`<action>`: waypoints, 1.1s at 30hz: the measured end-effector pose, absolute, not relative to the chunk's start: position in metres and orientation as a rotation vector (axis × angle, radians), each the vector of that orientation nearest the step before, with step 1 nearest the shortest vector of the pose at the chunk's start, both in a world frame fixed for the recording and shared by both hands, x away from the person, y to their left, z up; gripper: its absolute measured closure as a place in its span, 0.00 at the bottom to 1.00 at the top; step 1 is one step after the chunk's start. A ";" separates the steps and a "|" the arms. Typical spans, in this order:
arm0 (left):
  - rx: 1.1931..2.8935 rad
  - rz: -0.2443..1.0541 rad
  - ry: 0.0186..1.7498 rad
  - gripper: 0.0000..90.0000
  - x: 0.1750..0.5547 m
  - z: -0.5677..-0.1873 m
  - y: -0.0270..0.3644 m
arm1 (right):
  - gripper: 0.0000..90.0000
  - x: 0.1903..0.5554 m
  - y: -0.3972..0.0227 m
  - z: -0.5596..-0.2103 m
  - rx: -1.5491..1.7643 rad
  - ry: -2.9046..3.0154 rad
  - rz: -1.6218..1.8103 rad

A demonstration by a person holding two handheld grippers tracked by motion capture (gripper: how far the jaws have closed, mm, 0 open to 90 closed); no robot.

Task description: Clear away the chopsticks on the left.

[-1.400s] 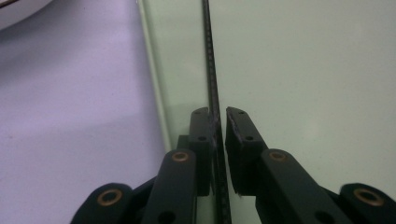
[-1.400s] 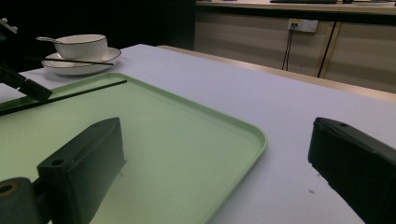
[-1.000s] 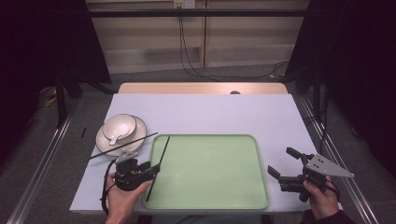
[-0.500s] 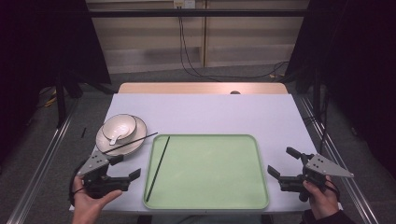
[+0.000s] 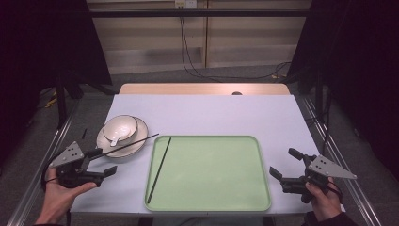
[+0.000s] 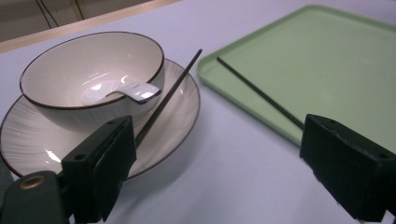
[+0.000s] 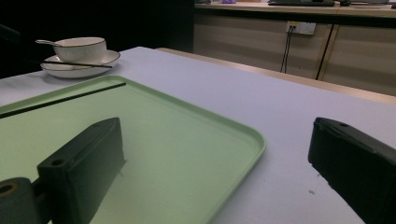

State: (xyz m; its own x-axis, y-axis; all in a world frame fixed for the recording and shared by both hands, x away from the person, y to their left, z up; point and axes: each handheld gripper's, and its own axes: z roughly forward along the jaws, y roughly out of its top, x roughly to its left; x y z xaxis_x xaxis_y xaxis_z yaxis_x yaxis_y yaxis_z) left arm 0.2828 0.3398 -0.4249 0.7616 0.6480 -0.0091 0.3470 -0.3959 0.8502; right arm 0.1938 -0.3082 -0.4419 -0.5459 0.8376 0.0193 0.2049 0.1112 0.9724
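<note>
- Chopstick (image 5: 158, 169) lies inside green tray (image 5: 244, 207), along its left rim.
- Second chopstick (image 5: 128, 145) rests across plate (image 5: 107, 146), near surface's left edge.
- My left tongs (image 5: 104, 162) just opened, empty; right tongs (image 5: 286, 165) apart, empty.

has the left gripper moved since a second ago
Yes. The left gripper was at the tray's left edge by the chopstick lying in it; now it sits left of the tray, near the plate, jaws open and empty.

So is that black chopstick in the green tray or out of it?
In. One chopstick lies flat inside the green tray, along its left edge. The other chopstick is out, resting across the plate under the bowl.
</note>
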 end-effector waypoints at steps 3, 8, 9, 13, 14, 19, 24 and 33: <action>2.038 0.392 0.752 0.14 0.297 -0.427 0.344 | 0.03 0.194 -0.308 -0.442 1.014 1.838 1.464; 2.119 0.395 0.732 0.14 0.317 -0.431 0.347 | 0.03 0.194 -0.308 -0.442 1.013 1.840 1.466; 2.135 0.398 0.719 0.15 0.320 -0.432 0.348 | 0.03 0.194 -0.308 -0.442 1.014 1.838 1.467; 2.170 0.406 0.718 0.18 0.330 -0.438 0.349 | 0.03 0.194 -0.308 -0.443 1.020 1.842 1.465; 2.165 0.412 0.727 0.18 0.333 -0.439 0.349 | 0.03 0.194 -0.308 -0.443 1.018 1.840 1.465; 2.182 0.378 0.741 0.36 0.344 -0.443 0.350 | 0.03 0.194 -0.308 -0.443 1.021 1.837 1.461; 2.230 0.356 0.733 0.52 0.352 -0.449 0.353 | 0.03 0.194 -0.308 -0.443 1.023 1.837 1.461; 2.298 0.342 0.690 0.76 0.358 -0.451 0.344 | 0.03 0.194 -0.308 -0.443 1.027 1.834 1.465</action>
State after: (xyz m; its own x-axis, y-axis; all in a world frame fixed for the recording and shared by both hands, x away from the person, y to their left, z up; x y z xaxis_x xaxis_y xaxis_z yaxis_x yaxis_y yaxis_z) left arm 0.3576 0.3436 -0.4515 0.8231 0.5660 0.0470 0.3806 -0.6111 0.6941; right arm 0.1943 -0.3078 -0.4428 -0.5420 0.8399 0.0293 0.2140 0.1042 0.9713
